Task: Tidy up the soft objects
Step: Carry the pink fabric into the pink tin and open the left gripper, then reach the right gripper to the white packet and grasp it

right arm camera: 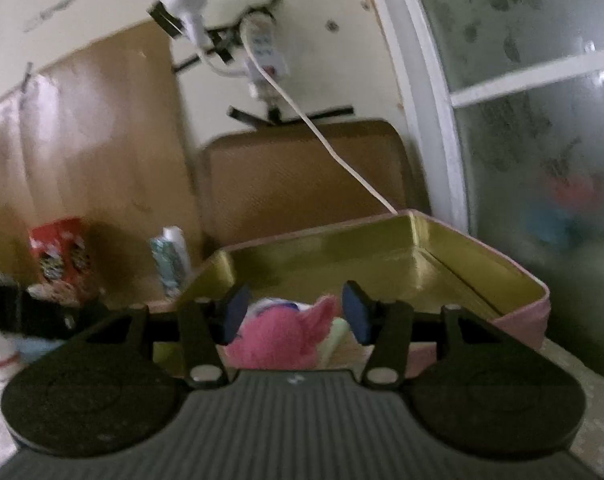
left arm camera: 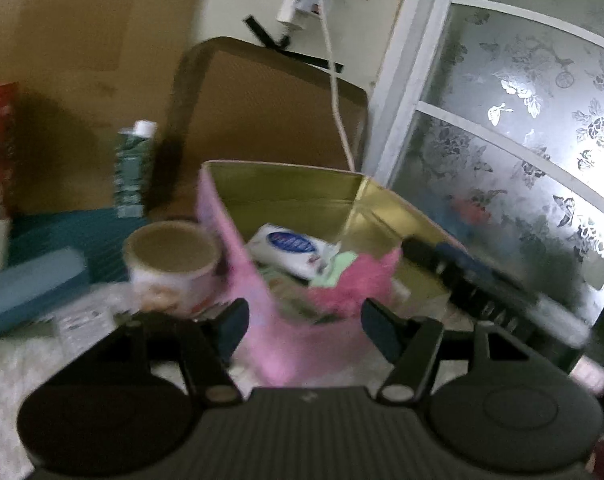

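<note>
Pink fluff (right arm camera: 285, 332), judged light and squashy, is best pinched mid-bulk in the tin (right arm camera: 442, 276); right gripper (right arm camera: 293, 316) and left gripper (left arm camera: 304, 328) are spread, nothing gripped.

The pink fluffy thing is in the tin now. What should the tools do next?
Probably back both tools out. The pink fluff already lies inside the tin, and the left tool and right tool stand open, gripping nothing. Then look for another soft thing outside.

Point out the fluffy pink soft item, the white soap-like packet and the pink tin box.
fluffy pink soft item (right arm camera: 277, 336), right wrist view, its middle
white soap-like packet (left arm camera: 289, 250), left wrist view, blue label
pink tin box (right arm camera: 382, 256), right wrist view, gold inner wall
</note>
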Available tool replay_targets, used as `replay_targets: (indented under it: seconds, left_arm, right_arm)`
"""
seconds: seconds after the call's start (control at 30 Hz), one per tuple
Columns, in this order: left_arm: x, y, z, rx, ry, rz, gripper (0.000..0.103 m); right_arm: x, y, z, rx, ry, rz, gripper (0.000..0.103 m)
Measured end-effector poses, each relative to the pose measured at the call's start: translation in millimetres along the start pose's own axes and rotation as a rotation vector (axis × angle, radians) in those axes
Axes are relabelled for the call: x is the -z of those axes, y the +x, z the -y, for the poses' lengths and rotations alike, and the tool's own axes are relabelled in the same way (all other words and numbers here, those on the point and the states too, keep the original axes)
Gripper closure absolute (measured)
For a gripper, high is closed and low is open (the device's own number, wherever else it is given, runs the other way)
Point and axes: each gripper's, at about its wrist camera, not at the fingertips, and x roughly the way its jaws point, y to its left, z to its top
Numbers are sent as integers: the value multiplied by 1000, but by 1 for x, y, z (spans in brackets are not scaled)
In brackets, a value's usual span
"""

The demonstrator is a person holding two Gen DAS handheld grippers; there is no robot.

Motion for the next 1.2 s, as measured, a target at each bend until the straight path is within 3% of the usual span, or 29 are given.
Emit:
replay_targets:
  seconds: [0.13,0.23,0.4,0.53,0.63,0.87,1.1,1.2]
  left_arm:
    - [21,-30,-33,-50,-39,9,37]
    - [38,-52,-66,-132,-74,16,37]
    - [69,-82,-124,-347,-105,19,37]
    - [86,-98,-153,-453,-115,54,34]
    - [90,-105,-166,-407,-178,105,32]
    - [92,-114,-162,-375,-155,173,30]
    - [93,-118,-165,-347,-179,198,27]
    - [93,-118,-165,-344,-184,207,24]
  right_arm:
    - [-7,-4,-30,-94,-29,23,48]
    - [-6,-4,-61,-183,-86,-3,48]
    - [0,17,-112,-351,-132,-105,48]
    - [-3,59,-151,-439,-153,-208,48]
    - [-6,105,-179,-463,-139,-304,48]
    - [13,200,-256,-492,-167,-535,46]
    - [36,244,-279,-487,-159,-686,37]
    - [39,251,-283,-473,-174,-698,23]
